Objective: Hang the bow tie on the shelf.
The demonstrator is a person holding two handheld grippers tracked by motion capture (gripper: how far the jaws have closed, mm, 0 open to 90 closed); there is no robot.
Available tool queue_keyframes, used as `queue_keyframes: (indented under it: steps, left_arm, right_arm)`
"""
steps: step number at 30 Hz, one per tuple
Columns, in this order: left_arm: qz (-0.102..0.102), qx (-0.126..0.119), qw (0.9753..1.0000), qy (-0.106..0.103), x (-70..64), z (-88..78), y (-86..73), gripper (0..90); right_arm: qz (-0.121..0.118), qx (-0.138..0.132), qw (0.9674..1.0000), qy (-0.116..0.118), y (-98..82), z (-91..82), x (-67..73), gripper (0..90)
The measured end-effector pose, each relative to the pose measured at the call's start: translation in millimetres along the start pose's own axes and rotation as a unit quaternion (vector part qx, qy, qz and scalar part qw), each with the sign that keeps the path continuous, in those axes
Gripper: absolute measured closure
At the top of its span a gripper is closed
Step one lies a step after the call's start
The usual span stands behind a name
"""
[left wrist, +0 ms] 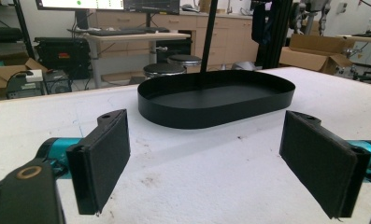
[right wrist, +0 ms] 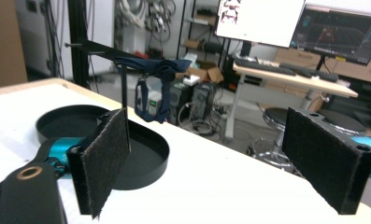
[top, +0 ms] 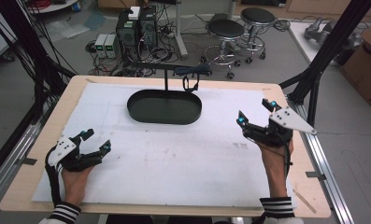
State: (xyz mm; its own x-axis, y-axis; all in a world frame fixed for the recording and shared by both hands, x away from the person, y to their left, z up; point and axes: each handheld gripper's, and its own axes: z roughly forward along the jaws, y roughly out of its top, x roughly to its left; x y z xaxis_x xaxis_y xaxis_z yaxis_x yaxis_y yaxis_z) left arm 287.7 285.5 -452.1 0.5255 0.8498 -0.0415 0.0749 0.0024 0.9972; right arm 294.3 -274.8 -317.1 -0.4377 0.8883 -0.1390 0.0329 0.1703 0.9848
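- A black oval tray (top: 164, 107) sits at the far middle of the table (top: 15, 191).
- Left gripper (top: 95, 141), near-left of the tray, jaws wide, empty.
- Right gripper (top: 254, 113), right of the tray, jaws wide, empty.
- A dark strap (top: 192, 74) hangs from a stand just behind the tray.

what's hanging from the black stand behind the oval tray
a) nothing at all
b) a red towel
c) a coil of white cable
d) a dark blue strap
d: a dark blue strap is draped over the stand's crossbar, its loop dangling behind the black tray.
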Motion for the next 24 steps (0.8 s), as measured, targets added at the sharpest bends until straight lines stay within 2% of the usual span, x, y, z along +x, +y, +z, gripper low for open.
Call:
queue_keyframes:
  steps: [2,4,8,13,15,16,20,24]
  left_arm:
    - [0.000,-0.002,1.0000,0.001,0.1,-0.6,-0.1,16.4]
    - [0.000,-0.002,1.0000,0.000,0.2,-0.7,-0.2,16.4]
    - [0.002,-0.004,1.0000,0.001,-0.4,-0.7,-0.3,16.4]
    - [0.005,-0.008,1.0000,0.003,-1.0,-1.6,-0.6,16.6]
    - [0.006,-0.007,1.0000,0.002,-1.1,-1.4,-0.5,16.6]
    - [0.006,-0.007,1.0000,0.002,-1.0,-1.4,-0.5,16.6]
    - [0.003,-0.008,1.0000,0.002,-0.5,-1.6,-0.6,16.4]
    - [0.003,-0.009,1.0000,0.003,-0.9,-1.6,-0.6,16.4]
  right_arm:
    - [0.001,0.003,1.0000,0.001,-9.9,-4.0,2.7,11.9]
    - [0.008,-0.007,0.9999,-0.003,-24.3,-8.9,6.8,11.9]
    - [0.018,-0.006,0.9998,0.006,-48.6,-11.9,11.6,11.6]
    - [0.052,-0.008,0.9985,0.011,-79.2,-10.2,16.2,11.0]
    - [0.056,0.004,0.9984,0.006,-97.0,-9.5,20.9,10.9]
    - [0.056,0.004,0.9984,0.006,-97.0,-9.5,20.9,10.9]
    - [0.058,0.012,0.9982,-0.009,-118.5,-10.8,25.6,10.9]
    - [0.068,0.019,0.9974,-0.013,-132.9,-11.7,29.0,11.0]
